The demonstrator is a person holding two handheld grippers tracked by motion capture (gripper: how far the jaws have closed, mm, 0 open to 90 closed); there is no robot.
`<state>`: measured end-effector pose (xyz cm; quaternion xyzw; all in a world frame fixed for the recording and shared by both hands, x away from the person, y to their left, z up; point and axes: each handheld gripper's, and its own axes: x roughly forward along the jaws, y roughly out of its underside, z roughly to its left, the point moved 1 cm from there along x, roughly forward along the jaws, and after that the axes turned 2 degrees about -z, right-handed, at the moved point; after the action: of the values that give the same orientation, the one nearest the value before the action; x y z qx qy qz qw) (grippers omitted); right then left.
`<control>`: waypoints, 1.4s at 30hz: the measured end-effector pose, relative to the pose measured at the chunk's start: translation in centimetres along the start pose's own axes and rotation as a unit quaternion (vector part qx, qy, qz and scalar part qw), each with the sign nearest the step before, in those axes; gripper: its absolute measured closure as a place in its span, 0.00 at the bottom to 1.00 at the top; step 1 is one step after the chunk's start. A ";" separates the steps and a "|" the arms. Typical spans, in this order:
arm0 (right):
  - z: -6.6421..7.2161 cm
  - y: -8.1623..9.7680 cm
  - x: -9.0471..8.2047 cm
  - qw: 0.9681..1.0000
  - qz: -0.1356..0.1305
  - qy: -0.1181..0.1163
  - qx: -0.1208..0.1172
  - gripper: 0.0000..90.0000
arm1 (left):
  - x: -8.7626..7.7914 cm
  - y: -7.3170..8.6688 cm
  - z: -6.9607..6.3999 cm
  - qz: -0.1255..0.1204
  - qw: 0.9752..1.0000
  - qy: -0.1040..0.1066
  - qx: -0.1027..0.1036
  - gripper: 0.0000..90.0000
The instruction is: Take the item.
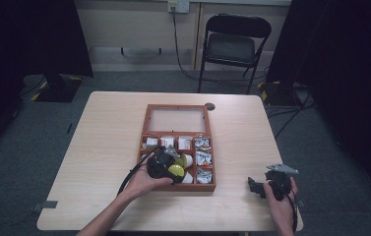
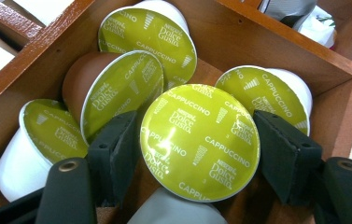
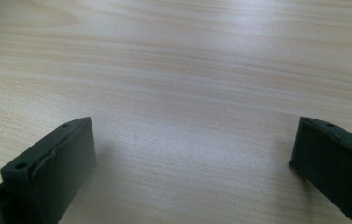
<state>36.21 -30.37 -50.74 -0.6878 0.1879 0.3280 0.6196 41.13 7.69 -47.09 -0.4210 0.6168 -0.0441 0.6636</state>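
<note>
A coffee capsule (image 2: pixel 200 142) with a green cappuccino lid sits between the jaws of my left gripper (image 2: pixel 194 135), which press on its two sides. It hangs just over the near-left compartment of a wooden box (image 1: pixel 178 187), above several like capsules, one of them brown-bodied (image 2: pixel 117 88). In the high view the left gripper (image 1: pixel 170 166) and the green capsule (image 1: pixel 176 170) lie over that compartment. My right gripper (image 1: pixel 258 187) rests low over the bare table (image 3: pixel 178 60) at the near right, open, nothing between its jaws (image 3: pixel 192 144).
The box's glazed lid (image 1: pixel 178 119) lies open flat behind it. Other compartments hold small packets (image 1: pixel 202 158) and white sachets (image 1: pixel 167 142). A folding chair (image 1: pixel 237 42) stands beyond the table's far edge. The table edge runs close beside the right hand.
</note>
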 end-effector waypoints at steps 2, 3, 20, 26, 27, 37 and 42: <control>0.0 0.0 0.0 1.000 0.000 0.000 0.000 0.00 | 0.1 0.0 0.0 0.000 1.000 0.001 -0.001 0.38; 0.0 0.0 0.0 1.000 0.000 0.000 0.000 0.00 | 0.0 0.0 0.1 0.002 1.000 -0.001 0.002 0.39; 0.0 0.0 0.0 1.000 0.000 0.000 0.000 0.00 | -0.2 0.1 0.0 -0.016 1.000 0.000 0.000 0.43; 0.0 0.0 0.0 1.000 0.000 0.000 0.000 0.00 | -0.4 0.2 0.2 -0.020 1.000 0.001 -0.003 0.43; 0.0 0.0 0.0 1.000 0.000 0.000 0.000 0.00 | -0.4 0.2 0.1 -0.023 1.000 0.000 -0.005 0.43; 0.0 0.0 0.0 1.000 0.000 0.000 0.000 0.00 | -0.6 0.2 0.1 -0.029 1.000 0.003 -0.005 0.43; 0.0 0.0 0.0 1.000 0.000 0.000 0.000 0.00 | -1.0 0.2 0.1 -0.037 0.999 0.001 -0.009 0.43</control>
<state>36.21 -30.37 -50.74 -0.6877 0.1880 0.3280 0.6198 40.91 8.45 -46.50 -0.4493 0.6020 -0.0635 0.6571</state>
